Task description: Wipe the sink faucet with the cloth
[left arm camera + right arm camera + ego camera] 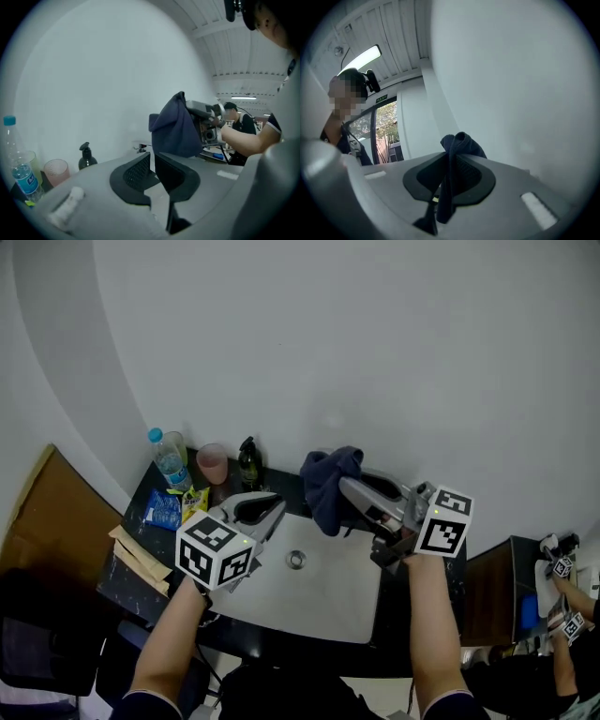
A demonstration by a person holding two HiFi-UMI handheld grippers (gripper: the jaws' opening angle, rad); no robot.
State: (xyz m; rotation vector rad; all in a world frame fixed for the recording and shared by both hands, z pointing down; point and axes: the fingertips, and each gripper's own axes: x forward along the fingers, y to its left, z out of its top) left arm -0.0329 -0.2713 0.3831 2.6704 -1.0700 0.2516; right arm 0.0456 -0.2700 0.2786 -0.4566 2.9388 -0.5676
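A dark blue cloth (328, 486) hangs bunched above the back of the white sink (323, 601). My right gripper (349, 487) is shut on it, and in the right gripper view the cloth (461, 143) runs pinched between the jaws of the right gripper (451, 161). My left gripper (275, 509) hovers over the sink's left side, shut with nothing in it. In the left gripper view the left gripper (153, 158) points toward the cloth (176, 129), and a small part of the faucet (140, 149) shows by the wall. In the head view the cloth hides the faucet.
On the black counter left of the sink stand a water bottle (169, 460), a pink cup (212, 463) and a dark soap dispenser (248, 463). Blue packets (164, 510) and brown paper (141, 559) lie there. Another person (562, 606) is at the far right.
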